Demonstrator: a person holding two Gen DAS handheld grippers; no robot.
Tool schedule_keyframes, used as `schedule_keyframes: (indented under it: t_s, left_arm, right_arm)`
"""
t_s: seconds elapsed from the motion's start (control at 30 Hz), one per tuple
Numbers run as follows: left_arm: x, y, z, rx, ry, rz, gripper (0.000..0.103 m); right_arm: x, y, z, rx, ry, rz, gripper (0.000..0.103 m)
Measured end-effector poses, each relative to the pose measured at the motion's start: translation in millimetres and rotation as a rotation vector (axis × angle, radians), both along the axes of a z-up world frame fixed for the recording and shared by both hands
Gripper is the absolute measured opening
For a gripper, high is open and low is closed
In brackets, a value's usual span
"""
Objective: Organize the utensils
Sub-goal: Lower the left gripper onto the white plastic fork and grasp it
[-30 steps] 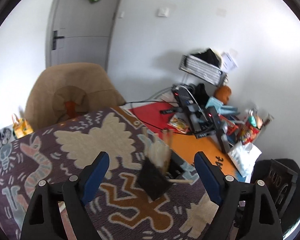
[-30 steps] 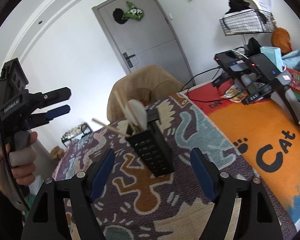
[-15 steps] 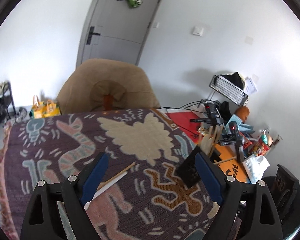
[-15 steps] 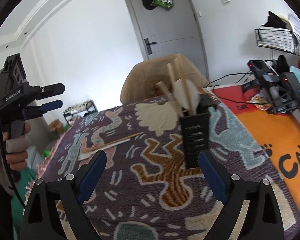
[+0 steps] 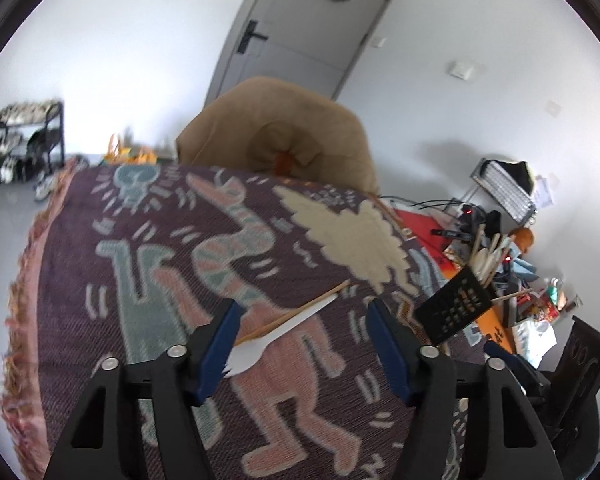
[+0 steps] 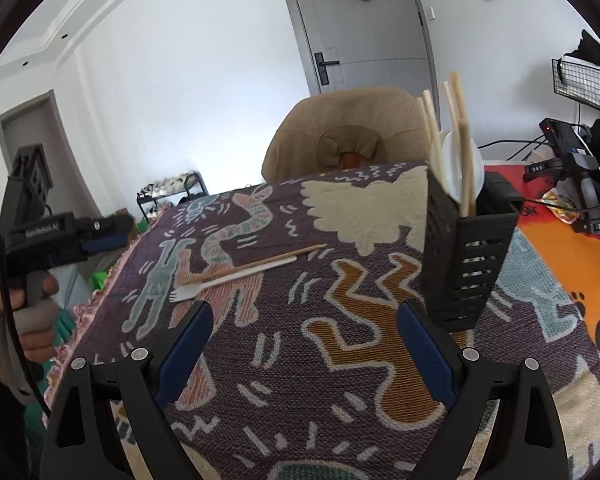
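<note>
A white plastic fork and a wooden chopstick lie side by side on the patterned cloth. My left gripper hovers just over them, its jaws closing with the fork's head near the left finger; the pads are not pressing on anything. A black slotted utensil holder with chopsticks and a white spoon stands to the right. In the right wrist view the fork and chopstick lie ahead on the left, the holder stands ahead on the right, and my right gripper is open and holds nothing.
A tan padded chair stands behind the table. An orange mat with black devices and cables covers the right side. The cloth's fringed edge marks the table's left side. A hand holds the left gripper at far left.
The left gripper has swung left and down, from facing the holder to hovering over the fork and chopstick, and its jaws have narrowed. The right gripper has shifted left and opened wider.
</note>
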State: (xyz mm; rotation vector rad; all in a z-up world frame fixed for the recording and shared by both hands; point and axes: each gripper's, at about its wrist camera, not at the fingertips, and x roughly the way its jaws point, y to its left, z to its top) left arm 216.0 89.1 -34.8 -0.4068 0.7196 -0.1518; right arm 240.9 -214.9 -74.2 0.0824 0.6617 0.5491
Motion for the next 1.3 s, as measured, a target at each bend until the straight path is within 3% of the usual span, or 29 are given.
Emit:
schedule_keyframes:
  t_s: [0.27, 0.7, 1.1, 1.2, 1.3]
  left_arm:
    - [2, 22, -44, -0.125, 0.142, 0.055, 0.044]
    - [14, 28, -94, -0.187, 0.292, 0.159, 0.028]
    - [30, 31, -107, -0.287, 0.302, 0.189, 0.024]
    - [34, 30, -108, -0.27, 0.299, 0.202, 0.011]
    - [35, 34, -111, -0.284, 0.301, 0.214, 0.006]
  right_arm:
    - [2, 5, -9, 0.001, 0.035, -0.006, 0.093]
    - [2, 4, -19, 0.008, 0.068, -0.002, 0.093]
    - [9, 7, -28, 0.013, 0.091, -0.003, 0.093]
    - [8, 10, -27, 0.005, 0.087, 0.005, 0.093]
    - [8, 13, -25, -0.005, 0.078, 0.009, 0.093]
